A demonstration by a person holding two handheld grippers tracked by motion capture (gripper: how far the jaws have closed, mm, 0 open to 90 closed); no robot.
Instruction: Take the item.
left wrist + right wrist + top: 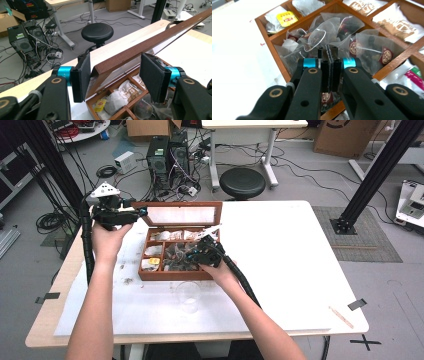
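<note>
Already propping lid (140,47) of wooden tea box (172,275) near desk's far edge between wide-open left gripper (117,75) jaws, dipping right gripper (329,56), jaws pressed together, among mesh tea bags (324,32); possibly pinching one, none lifted out yet.

A grey floor (300,185) strewn with cables (50,221) lies beyond the white-topped table (280,270). A black round stool (242,182), two computer towers (167,155), cardboard boxes (345,137) and a white desk (245,140) stand behind.

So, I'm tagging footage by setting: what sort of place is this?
Probably a lab or workshop: bare black computer towers with loose cables on the grey floor, black metal frame posts, brown cardboard boxes.
</note>
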